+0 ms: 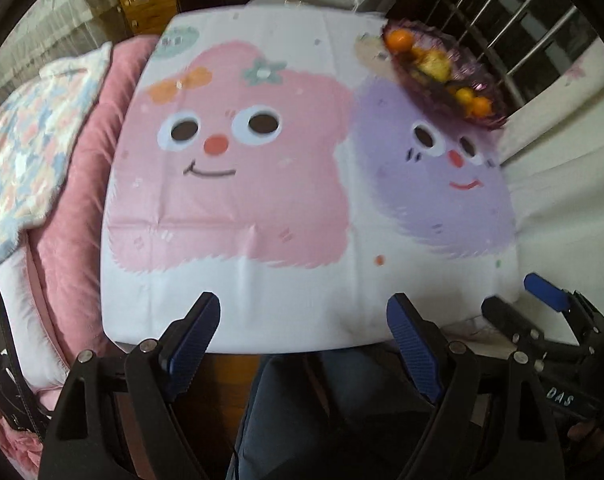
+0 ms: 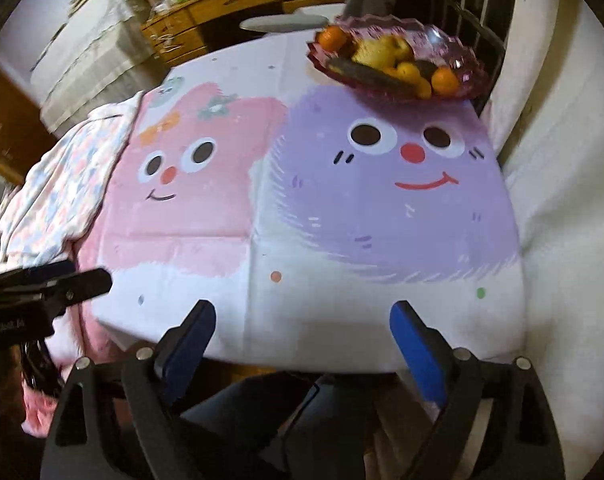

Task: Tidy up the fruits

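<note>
A purple glass fruit bowl (image 1: 483,80) (image 2: 465,68) stands at the far right corner of the table. It holds oranges (image 1: 399,40) (image 2: 445,80), a yellow fruit (image 1: 435,65) (image 2: 375,52) and a dark long fruit (image 2: 365,74). My left gripper (image 1: 303,336) is open and empty, low over the table's near edge. My right gripper (image 2: 302,340) is open and empty, also at the near edge, far from the bowl. The right gripper also shows in the left wrist view (image 1: 537,300), and the left gripper shows in the right wrist view (image 2: 74,280).
The table wears a white cloth (image 1: 246,280) (image 2: 302,300) printed with a pink and a purple cartoon face. A pink bed with a patterned blanket (image 1: 34,148) (image 2: 62,184) lies left. A wooden dresser (image 2: 222,12) stands behind, and a white cushion (image 2: 561,200) lies right.
</note>
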`<state>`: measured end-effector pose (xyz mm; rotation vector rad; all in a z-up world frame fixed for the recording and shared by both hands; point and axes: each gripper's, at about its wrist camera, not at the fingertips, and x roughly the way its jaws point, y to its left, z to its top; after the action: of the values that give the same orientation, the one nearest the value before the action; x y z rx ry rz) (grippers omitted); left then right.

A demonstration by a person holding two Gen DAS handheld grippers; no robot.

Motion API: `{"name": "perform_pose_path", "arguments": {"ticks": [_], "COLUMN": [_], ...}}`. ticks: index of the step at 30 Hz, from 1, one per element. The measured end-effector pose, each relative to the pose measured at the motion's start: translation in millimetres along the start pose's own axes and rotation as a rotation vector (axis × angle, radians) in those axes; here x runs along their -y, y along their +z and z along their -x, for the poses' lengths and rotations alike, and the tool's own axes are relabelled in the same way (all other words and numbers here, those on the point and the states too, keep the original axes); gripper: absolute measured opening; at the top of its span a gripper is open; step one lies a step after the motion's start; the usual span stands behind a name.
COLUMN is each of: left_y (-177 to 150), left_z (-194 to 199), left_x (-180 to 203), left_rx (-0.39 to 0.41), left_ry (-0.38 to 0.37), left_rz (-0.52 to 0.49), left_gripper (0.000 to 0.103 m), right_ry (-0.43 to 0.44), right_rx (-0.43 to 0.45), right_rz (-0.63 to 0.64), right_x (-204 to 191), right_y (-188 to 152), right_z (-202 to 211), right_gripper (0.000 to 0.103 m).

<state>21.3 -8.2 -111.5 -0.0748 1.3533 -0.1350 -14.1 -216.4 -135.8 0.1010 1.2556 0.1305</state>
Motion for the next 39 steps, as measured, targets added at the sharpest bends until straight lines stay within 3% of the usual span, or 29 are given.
{"name": "perform_pose_path", "arguments": {"ticks": [9, 12, 19, 24, 27, 39], "left_y": [-1, -5, -22, -31, -34, -37], "left_z": [90, 104, 107, 110, 114, 114], "left_x": [42, 54, 67, 65, 61, 55], "left_rx": [0.22, 0.259, 0.281, 0.316, 0.338, 0.35], "left_ry": [0.017, 0.019, 0.04, 0.081, 0.095, 0.143], "left_rz": [-0.034, -0.04, -0.026, 0.01, 0.028, 0.041], "left_gripper": [0.095, 0.098, 0.102, 0.102, 0.102, 0.102], "right_ry": [0.084, 0.104, 0.052, 0.051, 0.032, 0.012], "right_rx": [0.055, 0.056, 0.149, 0.151, 0.164, 0.174], "right_rz": [-0.002, -0.017, 0.011, 0.007, 0.016, 0.012], "right_x": [12, 12, 3, 2, -1, -2], "right_y": [1, 1, -11, -22, -23, -17], "right_z": [86, 105, 130, 125, 126, 124], "right_gripper": [0.092, 0.093, 0.095, 0.095, 0.103, 0.103]}}
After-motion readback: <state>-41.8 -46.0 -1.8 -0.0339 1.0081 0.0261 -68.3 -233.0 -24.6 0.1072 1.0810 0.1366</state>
